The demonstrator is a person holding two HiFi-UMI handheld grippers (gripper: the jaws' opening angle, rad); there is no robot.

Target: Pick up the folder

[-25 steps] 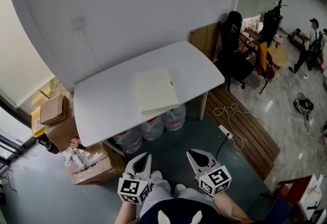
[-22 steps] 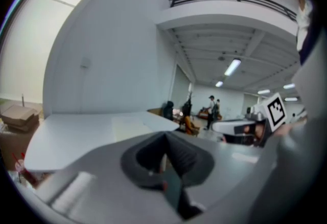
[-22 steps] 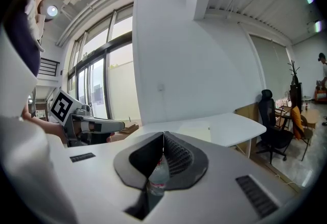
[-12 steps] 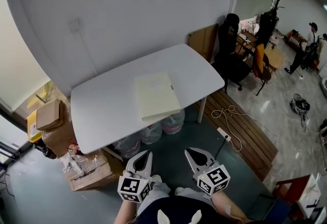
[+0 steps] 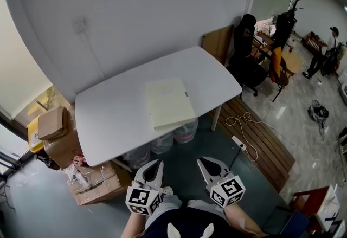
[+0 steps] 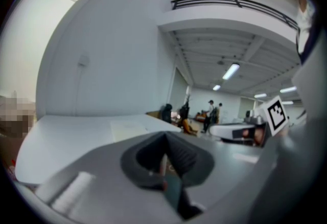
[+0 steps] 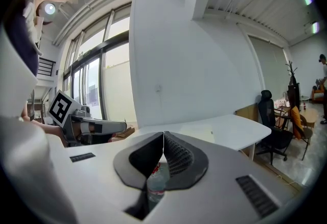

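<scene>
A flat, pale cream rectangular folder (image 5: 170, 103) lay at the near edge of the white, round-cornered tabletop (image 5: 108, 117). The left gripper (image 5: 153, 165) and right gripper (image 5: 206, 163), jaws clenched on nothing, were held side by side, well short of it.

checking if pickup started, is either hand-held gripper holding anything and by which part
Nothing is held. The left hand-held gripper and right hand-held gripper are shut and empty; the folder lies flat on the table.
</scene>
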